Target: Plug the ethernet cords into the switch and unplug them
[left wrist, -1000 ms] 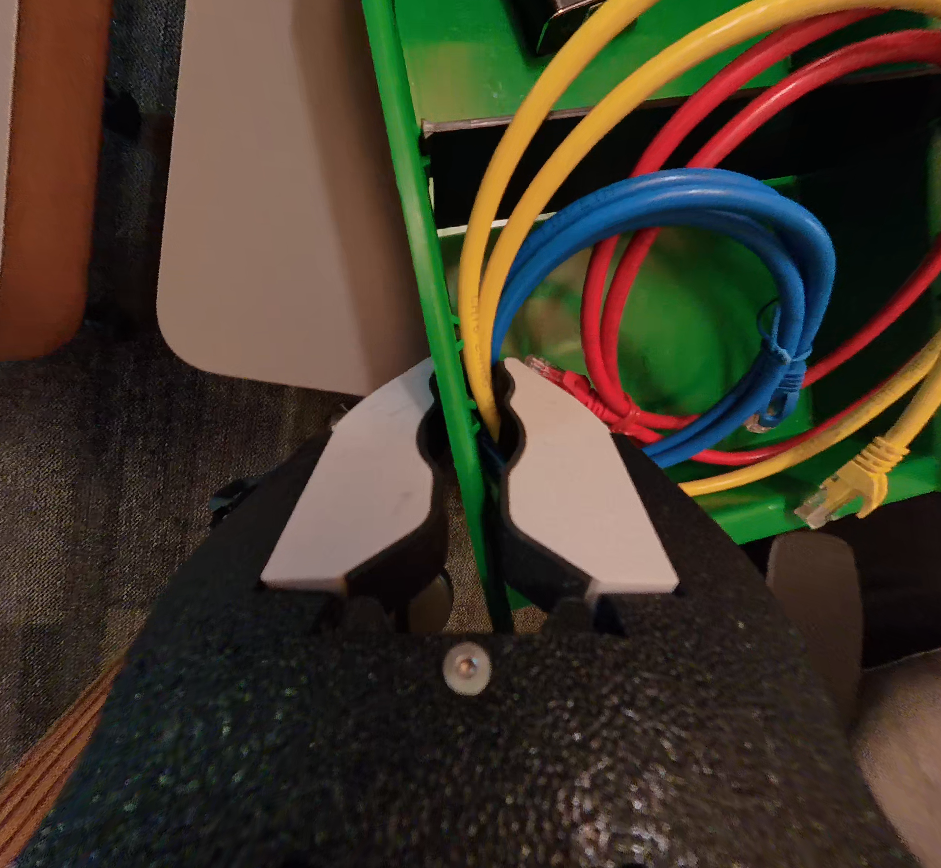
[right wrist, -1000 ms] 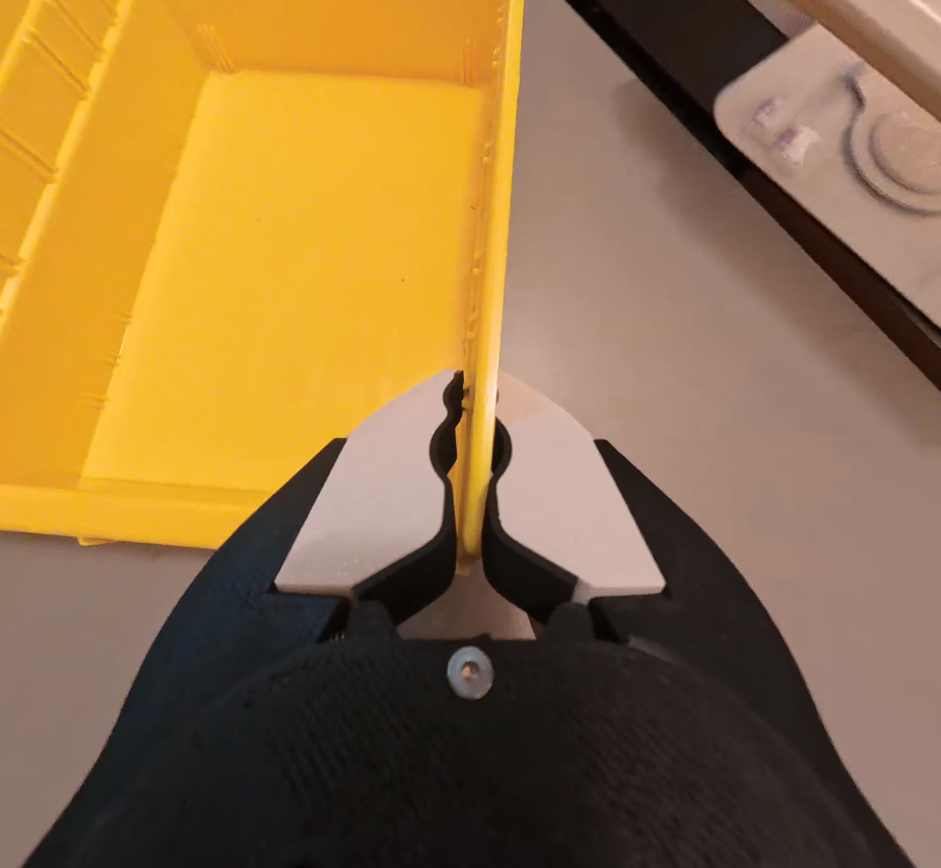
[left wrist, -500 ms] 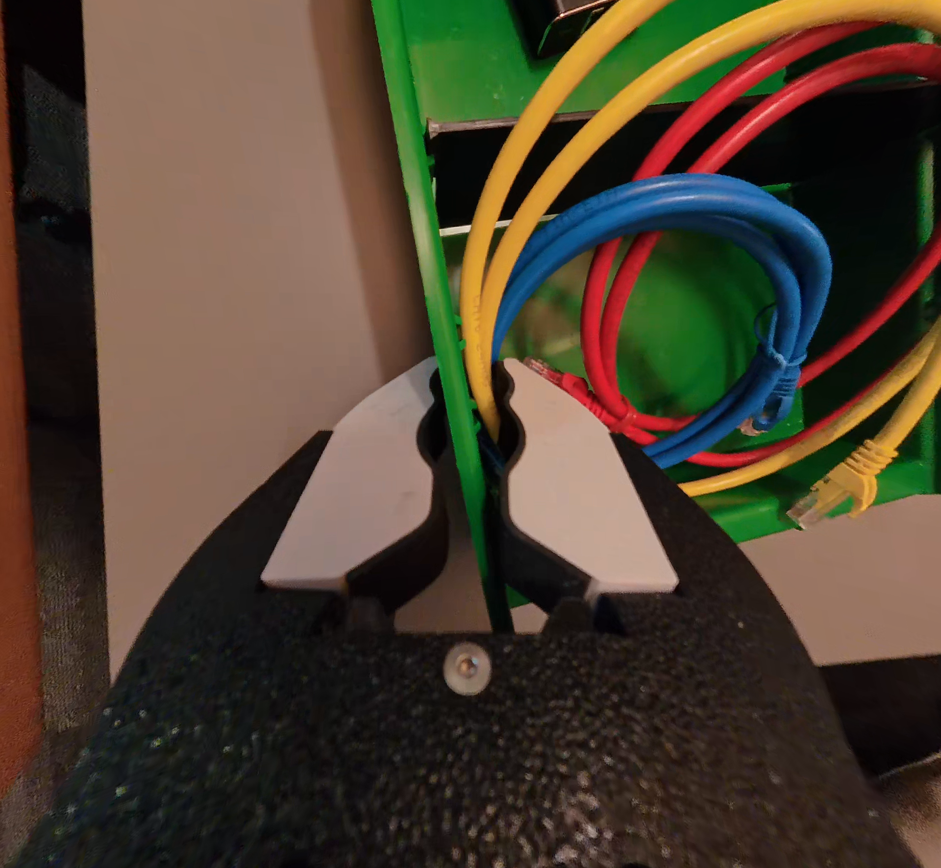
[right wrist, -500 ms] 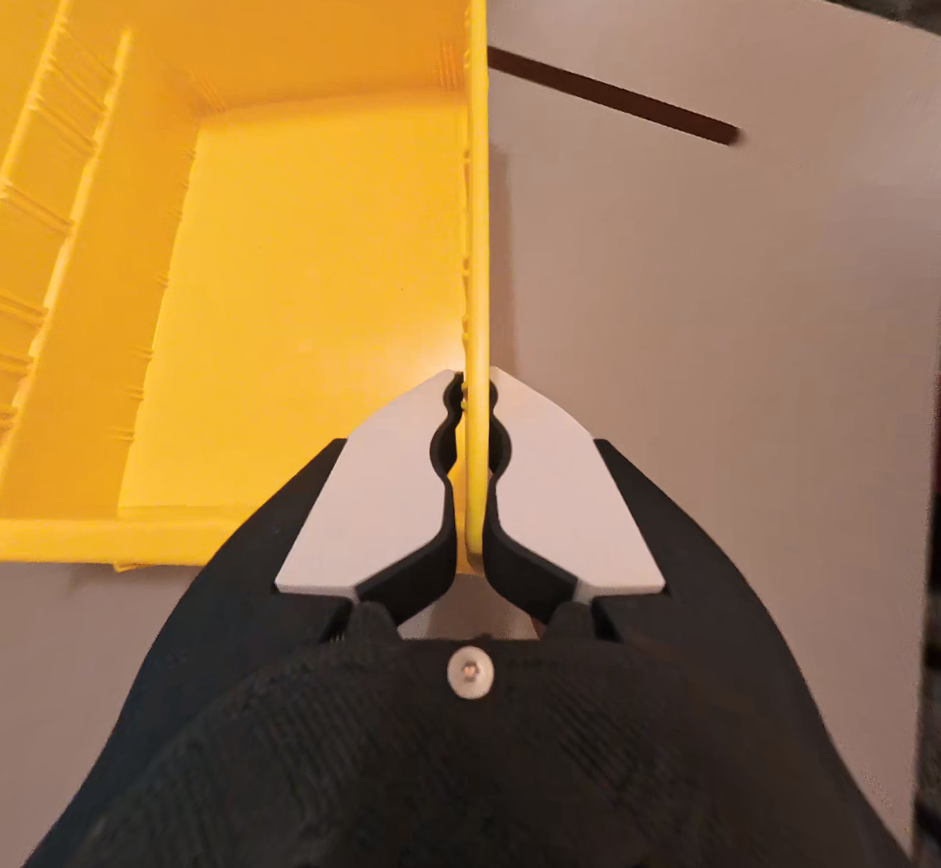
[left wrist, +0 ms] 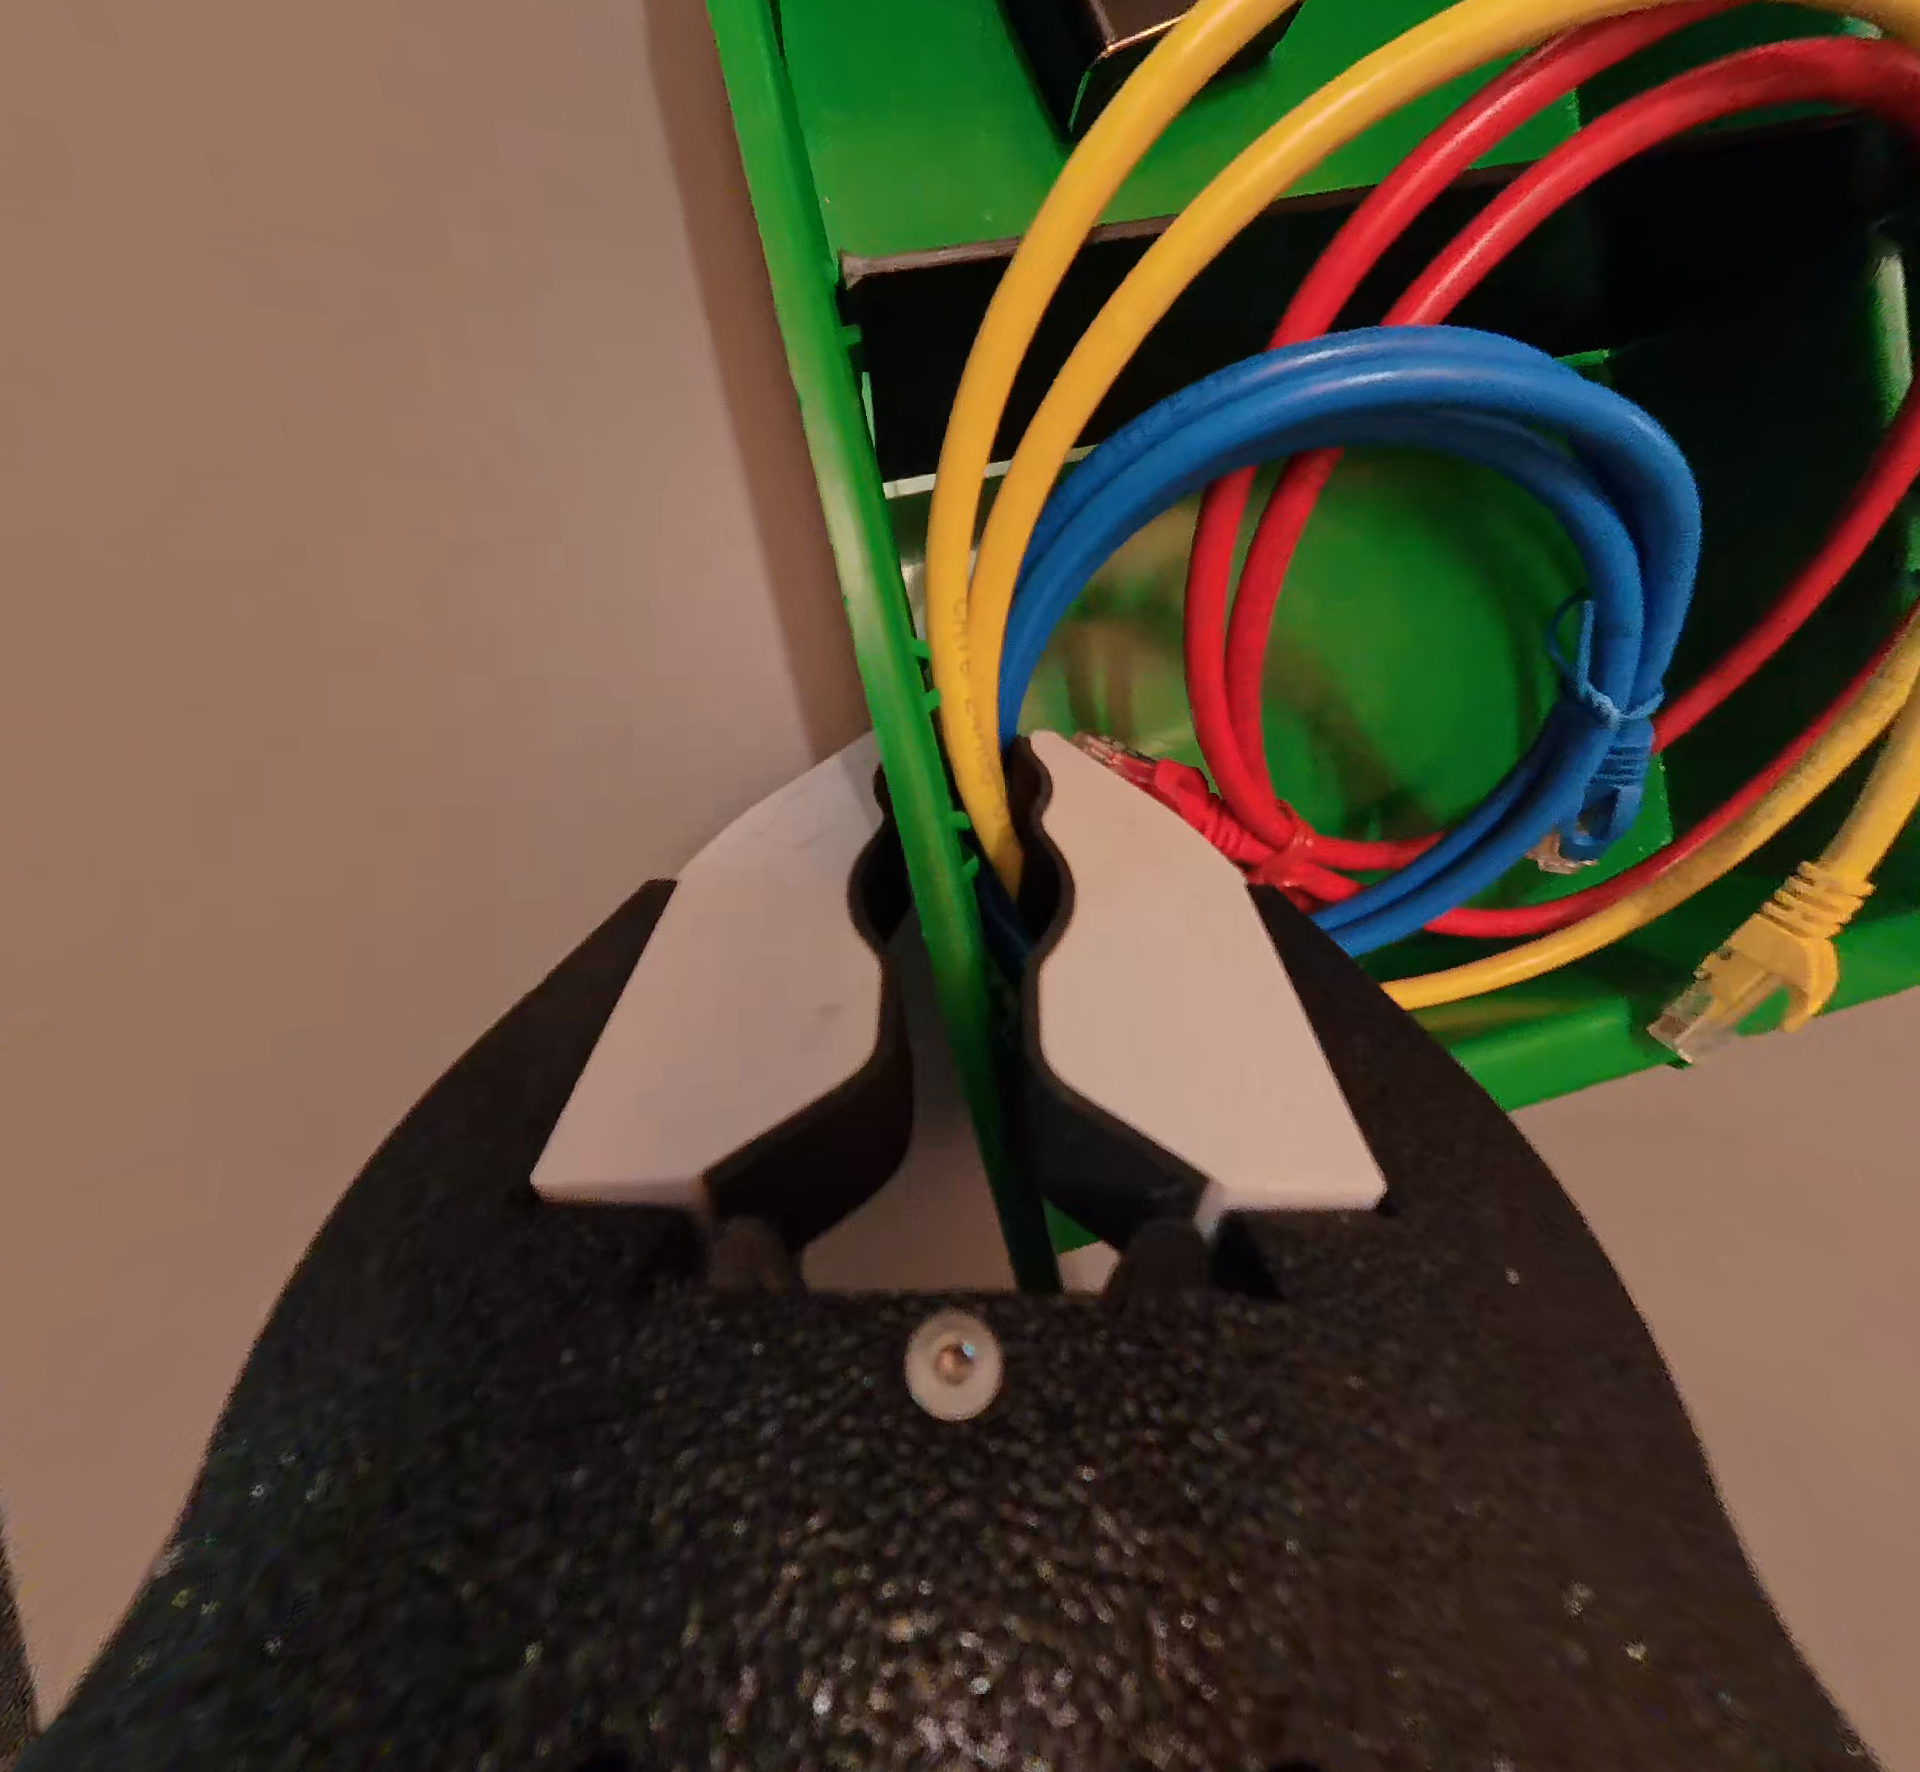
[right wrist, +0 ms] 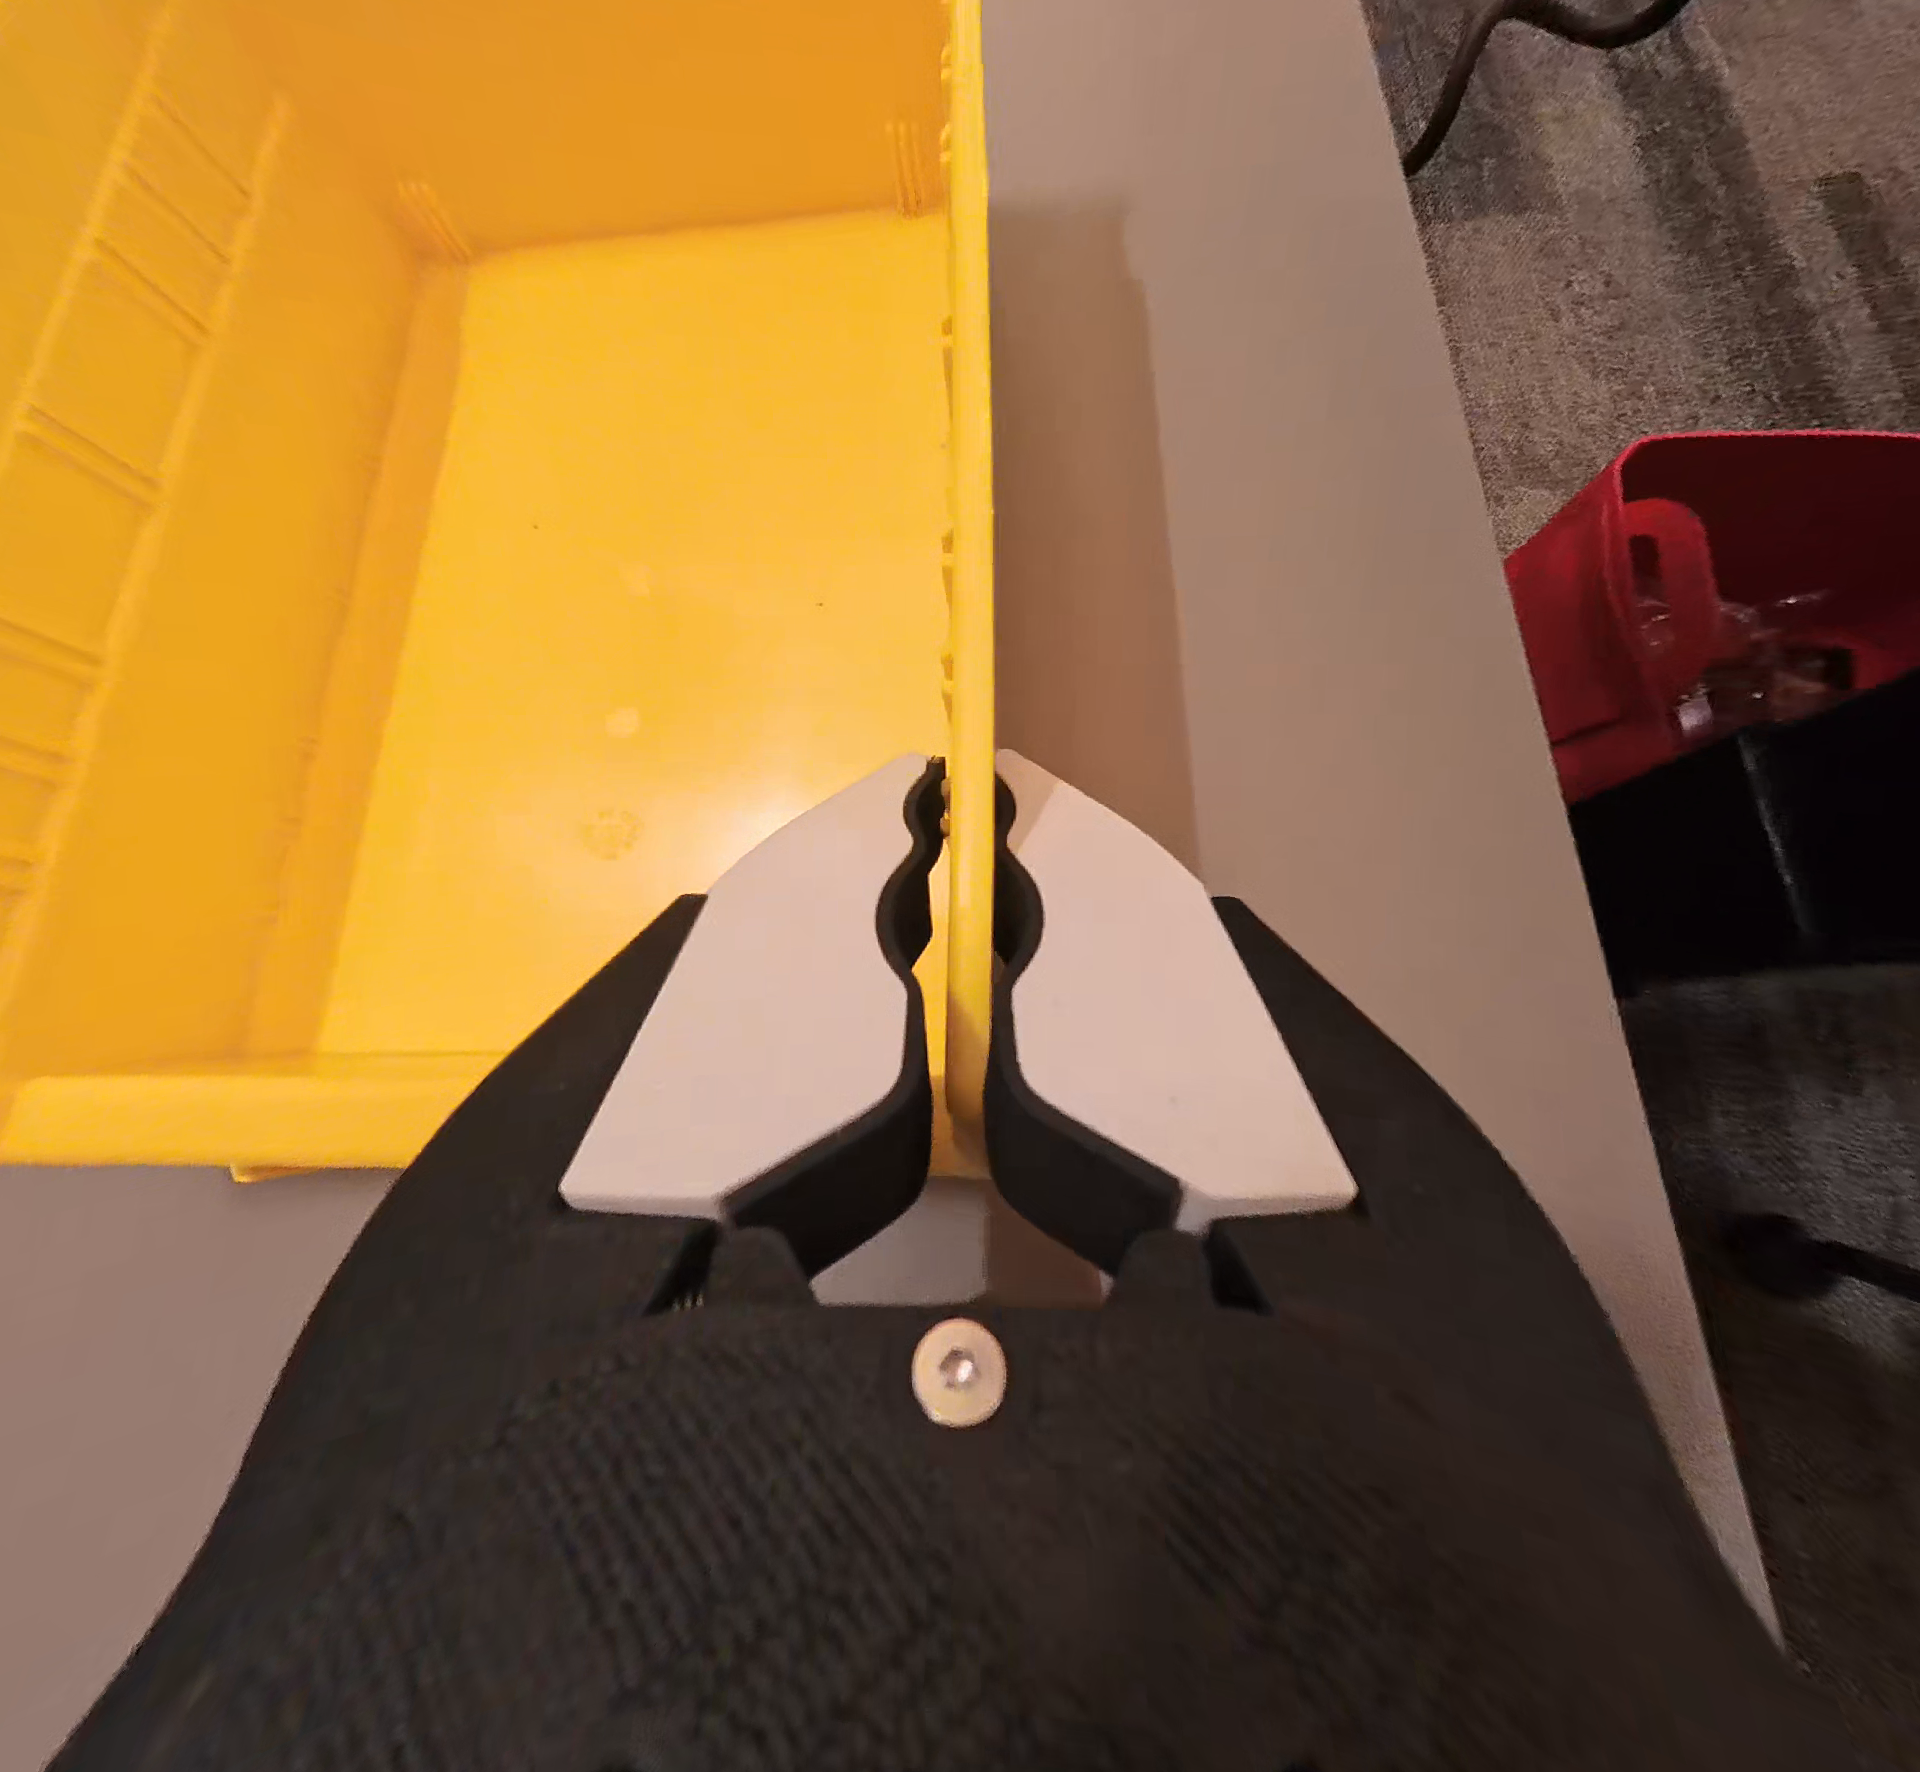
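My left gripper (left wrist: 951, 766) clenches the green bin (left wrist: 894, 164) wall, pinching the yellow cord (left wrist: 1039, 351); my right gripper (right wrist: 961, 761) clamps the yellow bin (right wrist: 971, 372) wall. Set both down level, gently.

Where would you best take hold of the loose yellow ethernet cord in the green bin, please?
I would grip the yellow ethernet cord at the ribbed boot behind its clear plug, coming from above, probably across its width. That end lies free by the green bin front wall, clear of the other coils.
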`<state>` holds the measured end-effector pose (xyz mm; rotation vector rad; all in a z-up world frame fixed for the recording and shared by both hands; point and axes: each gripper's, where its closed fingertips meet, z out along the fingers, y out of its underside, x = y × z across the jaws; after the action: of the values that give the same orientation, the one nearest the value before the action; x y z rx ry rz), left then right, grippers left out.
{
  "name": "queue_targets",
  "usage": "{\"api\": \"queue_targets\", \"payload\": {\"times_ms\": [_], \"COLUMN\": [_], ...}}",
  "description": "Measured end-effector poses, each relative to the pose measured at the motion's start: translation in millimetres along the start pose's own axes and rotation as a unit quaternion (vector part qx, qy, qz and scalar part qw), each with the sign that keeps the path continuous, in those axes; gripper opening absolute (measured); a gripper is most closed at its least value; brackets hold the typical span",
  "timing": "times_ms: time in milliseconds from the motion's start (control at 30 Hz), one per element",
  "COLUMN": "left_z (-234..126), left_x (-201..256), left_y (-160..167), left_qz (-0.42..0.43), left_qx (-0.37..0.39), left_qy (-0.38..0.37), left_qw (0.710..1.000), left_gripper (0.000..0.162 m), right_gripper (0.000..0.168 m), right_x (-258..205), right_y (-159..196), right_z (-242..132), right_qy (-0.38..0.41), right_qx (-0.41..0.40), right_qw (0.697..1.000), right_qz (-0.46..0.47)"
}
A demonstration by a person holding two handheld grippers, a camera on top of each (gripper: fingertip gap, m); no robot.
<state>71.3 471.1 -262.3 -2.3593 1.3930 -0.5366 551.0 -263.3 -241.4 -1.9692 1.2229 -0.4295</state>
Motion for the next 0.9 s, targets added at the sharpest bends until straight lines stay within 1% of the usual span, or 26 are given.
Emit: {"api": "queue_targets", "payload": {"times_ms": [33,200,400,533,667,700,733,767,800,833,900], "left_z": [4,16,18,13,-5,-12,-20,-27,-35,-45,-69], "left_x": [2,10,12,11,-1,-4,-6,-5,-4,-5,-4], "left_y": [-6,-26,-29,-33,-46,-51,-55,-57,-59,-62,-67], "left_qz": [-0.001,0.003,0.009,0.024,0.051,0.057,0.065,0.070,0.070,0.068,0.061], "left_qx": [0.000,0.002,0.007,0.037,0.091,0.110,0.127,0.141,0.155,0.172,0.210], "left_qy": [0.002,0.002,0.003,-0.008,-0.075,-0.094,-0.106,-0.111,-0.114,-0.121,-0.136], "left_qw": [1.000,1.000,1.000,0.999,0.992,0.988,0.984,0.981,0.979,0.975,0.966], "left_gripper": [0.016,0.017,0.017,0.018,0.038,0.044,0.046,0.047,0.053,0.058,0.066], "right_gripper": [0.006,0.006,0.006,0.006,0.007,0.010,0.019,0.031,0.043,0.057,0.076], "right_x": [0,2,3,5,5,5,6,7,10,12,6], "right_y": [-1,-6,-7,-7,-8,-9,-13,-18,-24,-33,-51], "right_z": [1,7,7,8,6,3,-4,-14,-28,-45,-81], "right_qy": [0.004,0.025,0.024,0.021,0.015,0.018,0.025,0.039,0.062,0.091,0.136], "right_qx": [0.003,0.011,0.014,0.012,0.006,0.008,0.018,0.026,0.035,0.054,0.113], "right_qw": [1.000,1.000,0.999,0.999,0.998,0.996,0.995,0.994,0.991,0.987,0.972], "right_qz": [0.000,-0.010,-0.021,-0.026,-0.065,-0.082,-0.095,-0.103,-0.112,-0.123,-0.155]}}
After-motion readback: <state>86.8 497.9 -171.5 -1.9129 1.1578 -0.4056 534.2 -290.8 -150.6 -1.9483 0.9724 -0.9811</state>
